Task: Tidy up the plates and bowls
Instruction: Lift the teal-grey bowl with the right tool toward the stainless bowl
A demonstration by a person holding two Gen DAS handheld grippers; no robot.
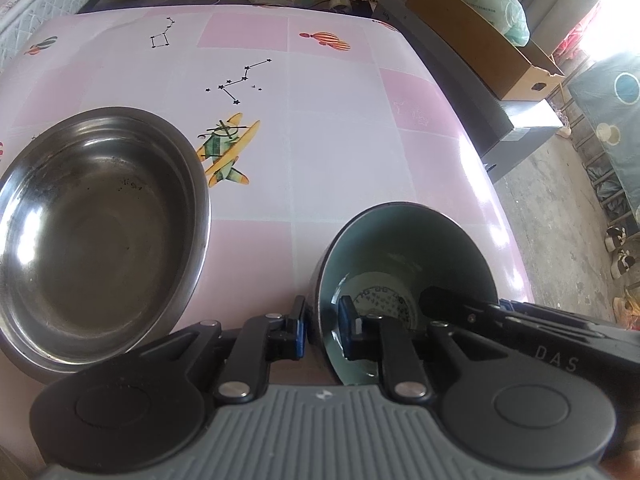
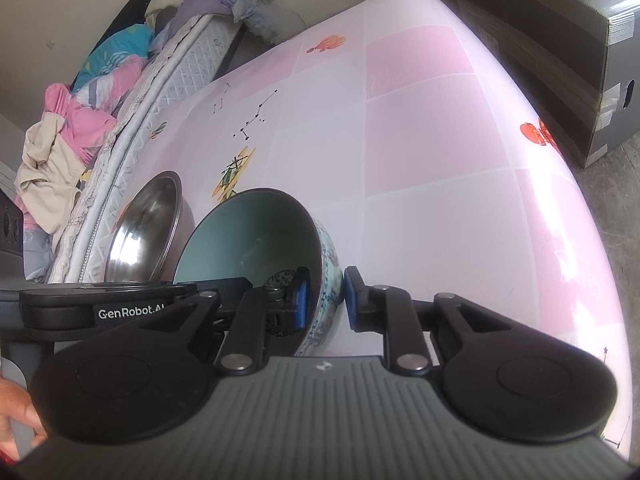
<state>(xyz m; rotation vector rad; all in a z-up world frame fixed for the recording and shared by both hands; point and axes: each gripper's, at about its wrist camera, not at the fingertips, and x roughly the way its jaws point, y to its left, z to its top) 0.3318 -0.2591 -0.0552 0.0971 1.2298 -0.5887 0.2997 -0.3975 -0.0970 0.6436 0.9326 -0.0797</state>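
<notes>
A ceramic bowl (image 1: 408, 248) with a teal inside and a blue patterned outside (image 2: 256, 232) stands on the pink tablecloth (image 1: 340, 140). My left gripper (image 1: 323, 330) is shut on its left rim, one pad outside and one inside. From the other side, my right gripper (image 2: 326, 300) holds the right rim, with its pads on both faces of the wall. Its black body (image 1: 520, 332) reaches in from the right in the left wrist view. An empty steel bowl (image 1: 100, 232) sits just left of the ceramic one (image 2: 148, 228), apart from both grippers.
A mattress with piled clothes (image 2: 160, 92) runs along the table's left side. Beyond the right table edge (image 2: 560, 200) are a dark grey box (image 2: 580, 60), a cardboard box (image 1: 480, 40) and shoes on the floor. A person's hand (image 2: 12, 412) shows at the lower left.
</notes>
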